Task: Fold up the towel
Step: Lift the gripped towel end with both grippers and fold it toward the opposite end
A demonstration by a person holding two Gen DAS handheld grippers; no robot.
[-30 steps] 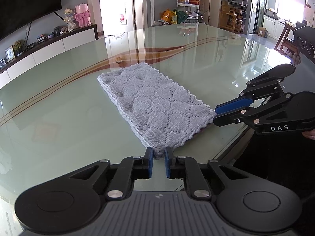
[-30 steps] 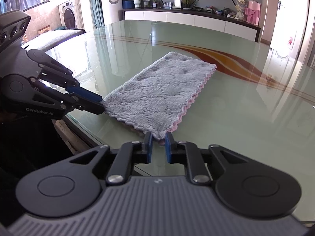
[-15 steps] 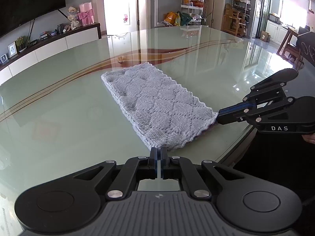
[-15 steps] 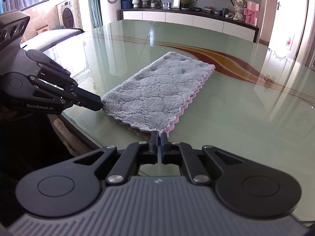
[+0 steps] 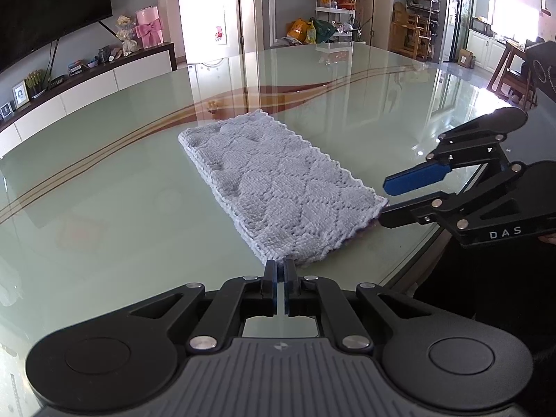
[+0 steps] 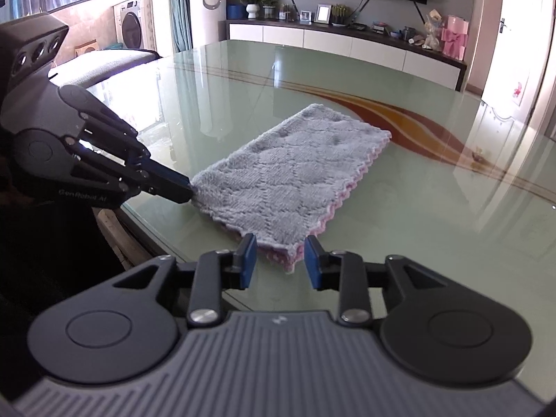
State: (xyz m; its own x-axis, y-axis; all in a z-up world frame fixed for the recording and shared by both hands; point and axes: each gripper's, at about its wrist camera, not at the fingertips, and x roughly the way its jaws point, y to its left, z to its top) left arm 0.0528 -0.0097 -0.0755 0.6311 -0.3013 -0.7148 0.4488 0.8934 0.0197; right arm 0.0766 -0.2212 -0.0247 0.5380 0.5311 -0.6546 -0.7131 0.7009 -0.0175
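My left gripper (image 5: 280, 271) pinches a near corner of the folded towel (image 5: 278, 191) by the worktop (image 5: 104, 180) edge; my right gripper (image 6: 280, 260) has jaws spread around the other corner.

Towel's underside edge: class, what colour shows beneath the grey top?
Pink, peeking out under the grey towel; clearest in the right wrist view.

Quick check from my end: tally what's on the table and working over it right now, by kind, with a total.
Towels: 1, the grey folded towel with pink underside, lying on the glass table.
Claws: 2, the left claw shut on the towel's near corner, the right claw open around the other near corner.
Total: 3.
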